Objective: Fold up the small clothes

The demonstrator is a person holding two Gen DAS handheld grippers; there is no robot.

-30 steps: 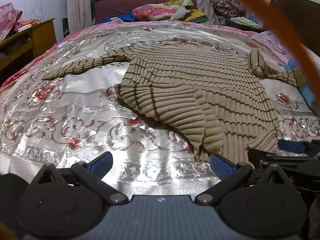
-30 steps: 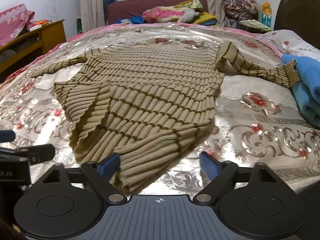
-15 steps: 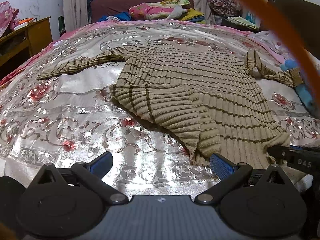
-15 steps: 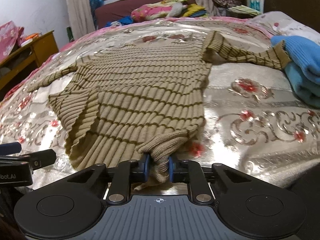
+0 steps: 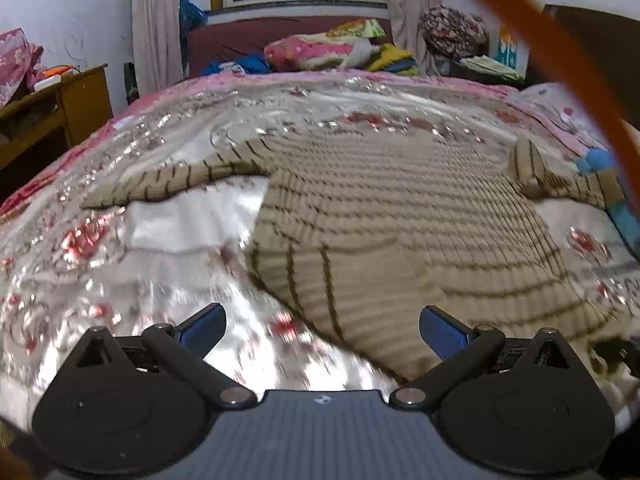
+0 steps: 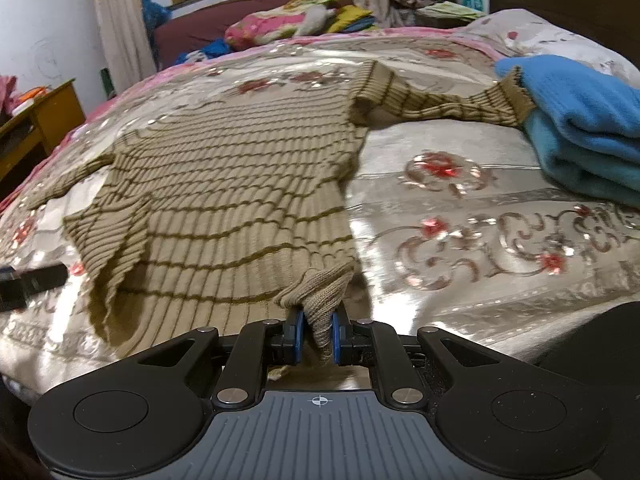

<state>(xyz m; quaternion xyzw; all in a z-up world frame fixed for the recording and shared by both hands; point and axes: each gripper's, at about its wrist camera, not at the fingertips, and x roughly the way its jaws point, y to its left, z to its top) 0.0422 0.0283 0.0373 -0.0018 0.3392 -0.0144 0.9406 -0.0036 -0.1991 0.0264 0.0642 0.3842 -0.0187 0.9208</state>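
Note:
A tan ribbed sweater with dark stripes (image 5: pixel 400 232) (image 6: pixel 224 192) lies spread on the bed, its near left hem corner folded over onto the body. My right gripper (image 6: pixel 318 336) is shut on the sweater's near right hem corner, which bunches up between the pads. My left gripper (image 5: pixel 322 326) is open and empty, low over the bedspread just in front of the folded hem corner. One sleeve (image 5: pixel 172 180) stretches left; the other sleeve (image 6: pixel 440 100) stretches right toward blue clothes.
The bed has a shiny floral bedspread (image 6: pixel 500 232). Folded blue clothes (image 6: pixel 580 120) lie at the right edge. A wooden desk (image 5: pixel 52 112) stands left of the bed. A sofa with piled bedding (image 5: pixel 320 48) is behind. An orange cable (image 5: pixel 560 64) crosses the left wrist view.
My right gripper closed on the sweater's near right hem corner and keeps hold of it. My left gripper moved forward toward the folded hem corner, staying open.

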